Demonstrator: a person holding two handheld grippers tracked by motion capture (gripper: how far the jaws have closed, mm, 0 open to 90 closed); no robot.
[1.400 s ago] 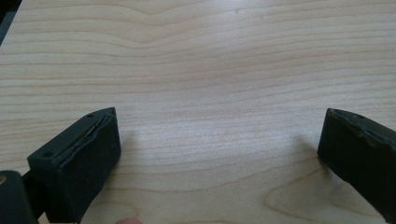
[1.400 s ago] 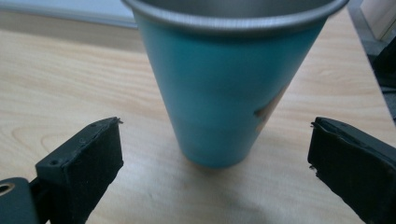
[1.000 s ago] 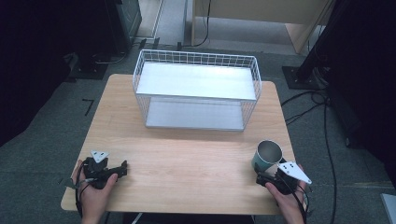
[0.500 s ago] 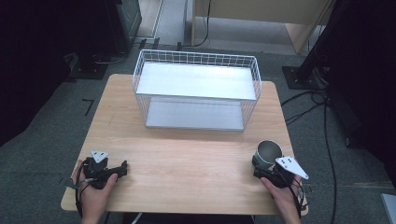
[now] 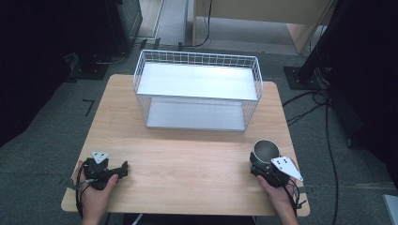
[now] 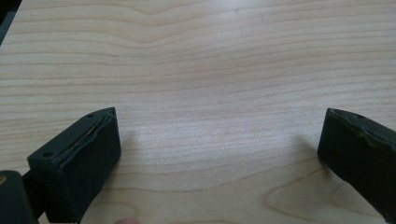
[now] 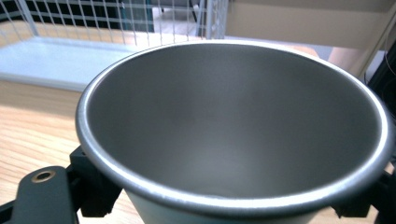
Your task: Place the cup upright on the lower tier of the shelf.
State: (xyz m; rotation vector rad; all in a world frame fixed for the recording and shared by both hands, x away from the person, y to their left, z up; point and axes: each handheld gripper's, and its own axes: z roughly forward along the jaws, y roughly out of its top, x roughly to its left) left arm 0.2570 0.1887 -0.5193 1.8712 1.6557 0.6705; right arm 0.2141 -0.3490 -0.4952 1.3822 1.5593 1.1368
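Right gripper [image 5: 261,165]: jaws have just been closing and now clamp the metal cup [image 5: 266,151] low on its body, one jaw on each side, as the right gripper view shows beneath the rim.
Left gripper [image 5: 123,168]: jaws wide apart with nothing between them, only bare wood in the left gripper view; it rests on the near left part of the table, held by the left hand [image 5: 96,197].
Metal cup: stands upright on the near right part of the wooden table [image 5: 187,159], mouth up, empty inside [image 7: 233,121], touching the right gripper on its near side.
Wire basket [image 5: 197,91]: white, two-tiered, at the far middle of the table, well apart from the cup.
Key relation: the cup sits directly ahead of the right gripper, between it and the basket; the basket lies farther off and to the left of the cup in the high view. The cup's long axis is vertical, so the grip runs across its width.
Nearer hand: the right hand [image 5: 277,197] by far; the left gripper is on the opposite side of the table.
Step in hand: by my reading, securing the cup before lifting it, likely toward the basket.
Risk: the cup tapers, so a low grip may slip as it rises.
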